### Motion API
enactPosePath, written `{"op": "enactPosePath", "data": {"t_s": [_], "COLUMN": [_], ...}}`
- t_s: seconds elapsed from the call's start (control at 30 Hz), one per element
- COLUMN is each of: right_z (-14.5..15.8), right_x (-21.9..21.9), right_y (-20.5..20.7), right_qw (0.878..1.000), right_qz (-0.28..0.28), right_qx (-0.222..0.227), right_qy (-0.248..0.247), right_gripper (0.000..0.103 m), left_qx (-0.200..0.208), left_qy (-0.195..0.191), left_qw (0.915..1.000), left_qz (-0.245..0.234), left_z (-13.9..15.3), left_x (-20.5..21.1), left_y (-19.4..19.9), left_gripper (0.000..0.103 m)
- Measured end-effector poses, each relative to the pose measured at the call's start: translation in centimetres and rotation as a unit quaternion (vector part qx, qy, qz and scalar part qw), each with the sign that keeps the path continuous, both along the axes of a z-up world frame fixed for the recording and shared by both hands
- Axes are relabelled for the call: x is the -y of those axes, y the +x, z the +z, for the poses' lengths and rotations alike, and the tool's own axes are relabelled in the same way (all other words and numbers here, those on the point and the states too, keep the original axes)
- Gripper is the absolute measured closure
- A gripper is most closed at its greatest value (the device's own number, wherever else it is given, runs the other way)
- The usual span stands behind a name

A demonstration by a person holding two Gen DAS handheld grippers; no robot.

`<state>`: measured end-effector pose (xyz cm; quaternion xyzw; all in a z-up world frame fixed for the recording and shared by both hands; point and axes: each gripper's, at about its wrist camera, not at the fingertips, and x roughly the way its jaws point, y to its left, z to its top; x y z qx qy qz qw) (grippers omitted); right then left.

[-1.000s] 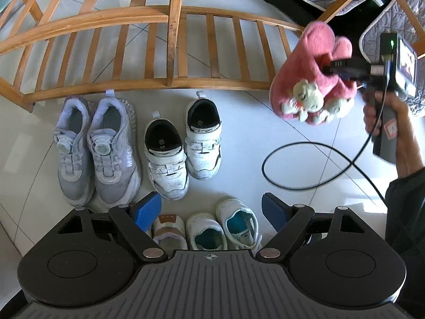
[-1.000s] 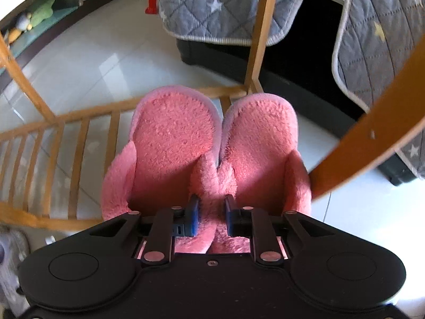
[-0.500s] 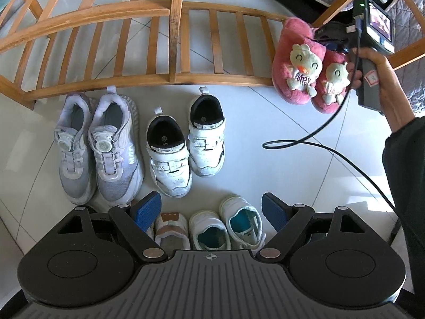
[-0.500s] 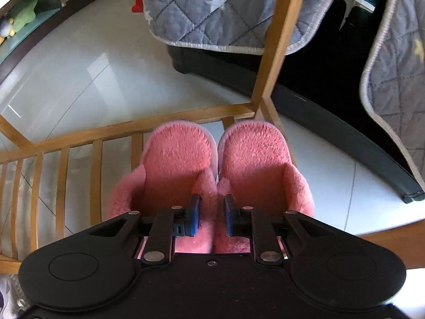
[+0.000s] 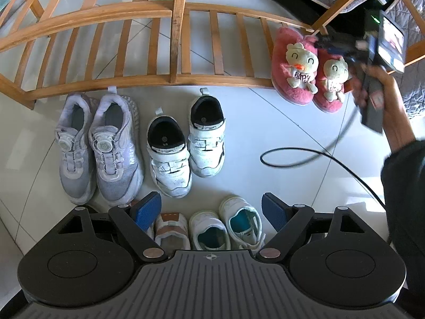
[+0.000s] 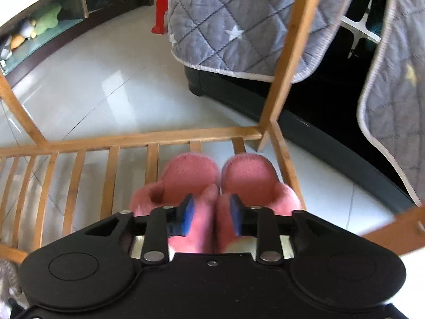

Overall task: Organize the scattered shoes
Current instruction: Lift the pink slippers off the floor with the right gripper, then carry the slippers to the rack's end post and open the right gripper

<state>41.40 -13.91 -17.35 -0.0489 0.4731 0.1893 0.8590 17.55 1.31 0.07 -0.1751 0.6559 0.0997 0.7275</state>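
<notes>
The pair of pink plush slippers (image 5: 308,77) lies on the tiled floor (image 5: 265,122) at the far right of the left wrist view, side by side, heels against the low rail of the wooden slatted rack (image 5: 175,34), each with a small cream duck figure on its upper. The right gripper (image 6: 211,214) sits over them, and its jaws are opening: in the right wrist view the blue pads (image 6: 187,212) stand a little apart from the fluffy inner edges of the two slippers, which remain between them, though blur makes it hard to tell whether any fluff touches. A hand (image 5: 385,101) in a dark sleeve holds that gripper, and a black cable (image 5: 289,159) loops across the floor just near of the slippers. The left gripper (image 5: 211,207) points straight down with its jaws wide apart and nothing between them. Below it, near in the scene, are three small shoes: one with a brown strap (image 5: 171,228) and two white ones with teal insoles (image 5: 228,228). Farther off, along the rack's rail, a pair of grey sneakers (image 5: 98,146) stands at the left and a pair of white strap sneakers (image 5: 186,143) beside them, toes pointing near. Beyond the rack, a grey quilted blanket (image 6: 233,26) with stars hangs over a dark base.
</notes>
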Motion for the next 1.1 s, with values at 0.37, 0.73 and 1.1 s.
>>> {"op": "enactPosePath", "data": {"t_s": [0.37, 0.73, 1.1], "right_z": [-1.2, -5.6, -7.5], "right_x": [3.0, 1.9, 2.0], "right_y": [-7.3, -8.6, -7.0], "right_qw": [0.998, 0.987, 0.990], "right_qz": [0.040, 0.047, -0.029], "right_qx": [-0.045, -0.149, -0.135], "right_qy": [0.013, 0.027, 0.016], "right_gripper": [0.053, 0.074, 0.079], "left_qx": [-0.001, -0.008, -0.011], "left_qy": [-0.006, -0.008, -0.009], "left_qw": [1.0000, 0.9999, 0.9999], "left_qz": [-0.005, -0.005, -0.006], "left_z": [0.0, -0.5, -0.7], "left_x": [0.7, 1.1, 1.1], "left_y": [0.2, 0.2, 0.1], "left_gripper": [0.020, 0.020, 0.020]}}
